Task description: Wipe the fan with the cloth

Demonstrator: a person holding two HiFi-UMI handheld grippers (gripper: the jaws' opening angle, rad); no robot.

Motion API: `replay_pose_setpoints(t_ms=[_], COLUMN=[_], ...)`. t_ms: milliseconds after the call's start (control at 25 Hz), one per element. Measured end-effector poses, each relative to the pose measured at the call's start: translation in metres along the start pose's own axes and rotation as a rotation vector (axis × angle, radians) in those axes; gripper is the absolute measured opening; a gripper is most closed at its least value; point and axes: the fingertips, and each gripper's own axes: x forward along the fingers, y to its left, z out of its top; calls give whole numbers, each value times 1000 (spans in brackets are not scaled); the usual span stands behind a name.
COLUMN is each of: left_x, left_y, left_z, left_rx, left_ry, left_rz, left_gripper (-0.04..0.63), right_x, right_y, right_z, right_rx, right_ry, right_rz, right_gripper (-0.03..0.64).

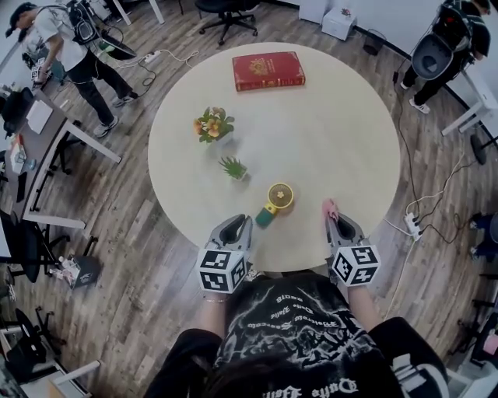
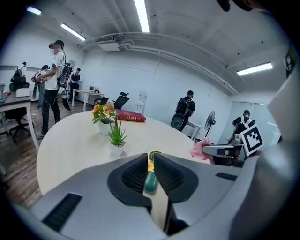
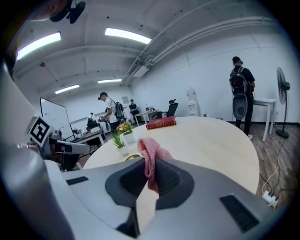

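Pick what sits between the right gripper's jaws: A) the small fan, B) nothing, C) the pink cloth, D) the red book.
C: in its own view, the right gripper has its jaws shut on the pink cloth, which bunches up above them.

This is an open office or lab. Desks, a swivel chair and power strips ring the round table; strip lights hang above it.

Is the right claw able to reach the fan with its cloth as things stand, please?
Probably yes: the right claw, shut on the pink cloth, sits right of the fan, bare table between; the left claw grips only its handle.
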Motion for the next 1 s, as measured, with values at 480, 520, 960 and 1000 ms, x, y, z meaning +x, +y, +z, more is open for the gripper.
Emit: replay_pose_setpoints(t_ms=[480,520,960,1000], left_x=[-6,-7,1,2], left_y=[-2,-3,-3,-3], left_z=[-2,-2,-6,-6], left_rx=[-22,-19,-37,-37], left_ry=[-24,-27,-36,-35], left_rz=[64,62,74,73], left_gripper=[20,20,20,20], right_x=[3,4,6,7], right_y=[29,30,41,41], right_z=[-2,-2,-3,-3], right_rx=[-263,-275,-356,-361], right_ry=[61,63,89,91], right_rz=[16,14,70,71], right_gripper=[28,26,26,26])
